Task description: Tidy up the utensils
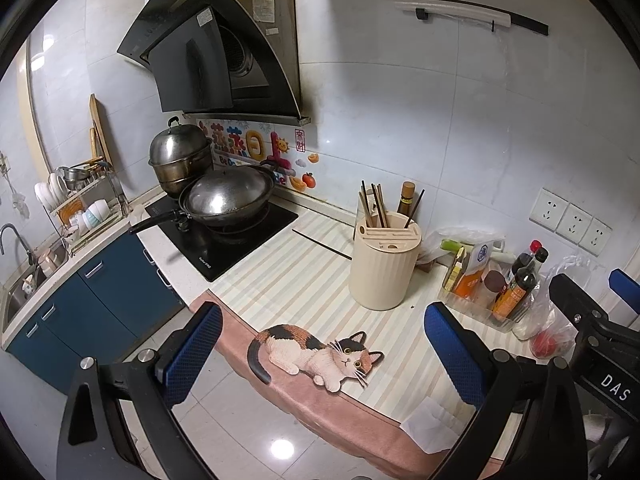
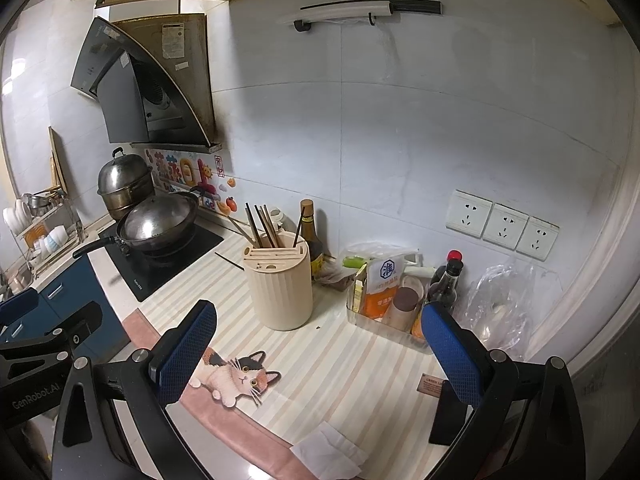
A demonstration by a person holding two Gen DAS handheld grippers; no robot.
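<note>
A cream ribbed utensil holder (image 1: 383, 268) stands on the striped counter mat; it also shows in the right wrist view (image 2: 280, 282). Several dark chopsticks (image 1: 374, 208) stand in it, seen too in the right wrist view (image 2: 262, 226). One loose dark chopstick (image 1: 322, 244) lies on the mat between the holder and the stove, also visible in the right wrist view (image 2: 229, 261). My left gripper (image 1: 324, 354) is open and empty above the counter's front edge. My right gripper (image 2: 318, 352) is open and empty, a little nearer than the holder.
A wok (image 1: 228, 200) and a steamer pot (image 1: 180, 160) sit on the black cooktop (image 1: 248, 236) at left. A clear tray of sauce bottles and packets (image 2: 396, 300) and plastic bags (image 2: 504, 304) stand at right. A folded tissue (image 2: 328, 456) and a cat picture (image 1: 320, 352) mark the front edge.
</note>
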